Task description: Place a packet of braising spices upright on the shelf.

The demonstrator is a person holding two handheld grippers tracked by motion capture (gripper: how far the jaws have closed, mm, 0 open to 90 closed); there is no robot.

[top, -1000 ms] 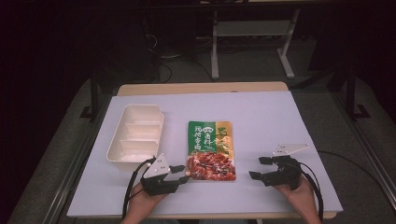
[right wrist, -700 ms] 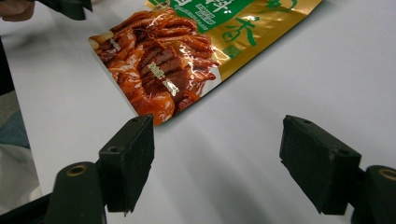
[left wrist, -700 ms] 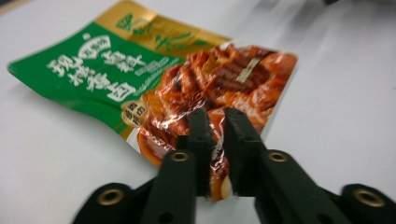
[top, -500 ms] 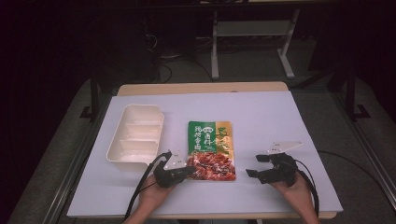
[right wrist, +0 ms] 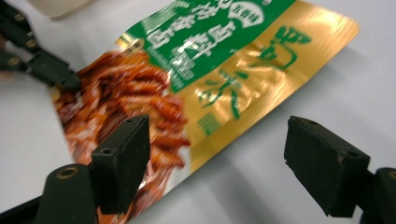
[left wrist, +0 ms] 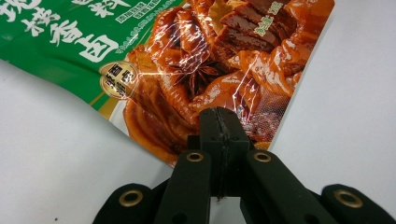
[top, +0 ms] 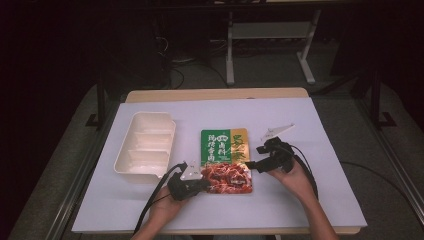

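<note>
A flat food pouch (top: pixel 225 159), green and gold at the top and printed with red braised meat below, lies in the middle of the white table. My left gripper (top: pixel 204 183) is at its near left corner. In the left gripper view the jaws (left wrist: pixel 218 125) are shut on the edge of the pouch (left wrist: pixel 196 70). My right gripper (top: pixel 251 164) is at the pouch's right edge. It stands wide open (right wrist: pixel 217 140), its jaws low over the table with the gold side of the pouch (right wrist: pixel 243 79) between and ahead of them.
An empty white tray (top: pixel 145 147) with three compartments sits left of the pouch, close to my left hand. The left gripper (right wrist: pixel 44 65) also appears at the upper left of the right gripper view. Bare table surface (top: pixel 310 200) lies to the right.
The left gripper has slid right onto the pouch's corner and shut on it. The right gripper has moved left and forward up to the pouch's right edge, still open.
</note>
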